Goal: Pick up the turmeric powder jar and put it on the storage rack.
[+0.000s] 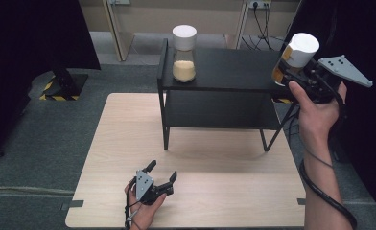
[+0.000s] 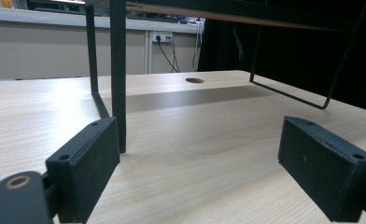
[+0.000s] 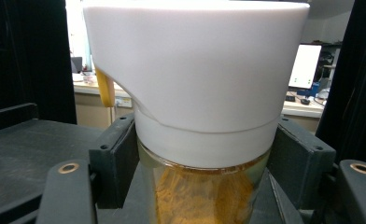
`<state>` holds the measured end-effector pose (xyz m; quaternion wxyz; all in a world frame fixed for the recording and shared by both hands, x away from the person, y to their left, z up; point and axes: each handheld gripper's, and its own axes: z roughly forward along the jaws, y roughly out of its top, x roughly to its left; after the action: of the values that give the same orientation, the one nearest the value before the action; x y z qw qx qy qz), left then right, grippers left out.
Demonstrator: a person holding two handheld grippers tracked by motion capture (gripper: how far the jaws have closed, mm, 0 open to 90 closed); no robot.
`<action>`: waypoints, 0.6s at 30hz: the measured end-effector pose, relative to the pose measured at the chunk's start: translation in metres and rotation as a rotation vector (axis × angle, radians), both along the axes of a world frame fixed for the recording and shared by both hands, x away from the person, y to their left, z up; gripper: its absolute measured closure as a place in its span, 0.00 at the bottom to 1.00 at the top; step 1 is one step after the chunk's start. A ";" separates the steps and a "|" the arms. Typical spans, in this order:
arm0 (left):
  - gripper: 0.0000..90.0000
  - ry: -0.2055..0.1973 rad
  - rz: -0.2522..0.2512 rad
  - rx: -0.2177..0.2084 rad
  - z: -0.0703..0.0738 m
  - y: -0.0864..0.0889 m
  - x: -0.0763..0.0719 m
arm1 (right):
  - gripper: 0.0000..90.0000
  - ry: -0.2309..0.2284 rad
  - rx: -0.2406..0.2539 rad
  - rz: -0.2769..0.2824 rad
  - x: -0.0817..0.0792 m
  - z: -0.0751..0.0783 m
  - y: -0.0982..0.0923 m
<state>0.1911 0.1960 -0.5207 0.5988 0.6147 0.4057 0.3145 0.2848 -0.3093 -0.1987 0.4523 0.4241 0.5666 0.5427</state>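
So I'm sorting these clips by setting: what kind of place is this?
Probably an office or lab set up for recording. A light wooden table stands on grey carpet, black curtains hang at the sides, and a desk with a lit computer monitor shows behind the white-lidded glass jar.

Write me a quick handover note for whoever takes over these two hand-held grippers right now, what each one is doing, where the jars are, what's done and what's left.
Right hand-held gripper: shut on the jar with orange contents, gripped just below its white lid, held in the air at the right end of the black shelf.
Left hand-held gripper: open, empty, resting low on the wooden table in front of the shelf.
Jar with pale contents: stands upright on the shelf top, near its left end.
Done: one jar is on the shelf; the other is in a firm grip.
Left, probably: set the held jar upright on the shelf top, then release.
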 end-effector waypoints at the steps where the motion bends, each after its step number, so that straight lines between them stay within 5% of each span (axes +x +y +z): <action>1: 0.14 0.000 0.000 -0.001 0.000 0.000 0.000 | 0.34 0.004 0.000 -0.004 0.003 0.002 0.001; 18: 0.14 -0.008 0.001 0.005 -0.001 -0.001 -0.001 | 0.34 0.076 -0.020 -0.058 0.039 0.018 0.009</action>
<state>0.1901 0.1953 -0.5215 0.5989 0.6147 0.4026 0.3184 0.3234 -0.3004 -0.1808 0.4503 0.4561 0.5761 0.5073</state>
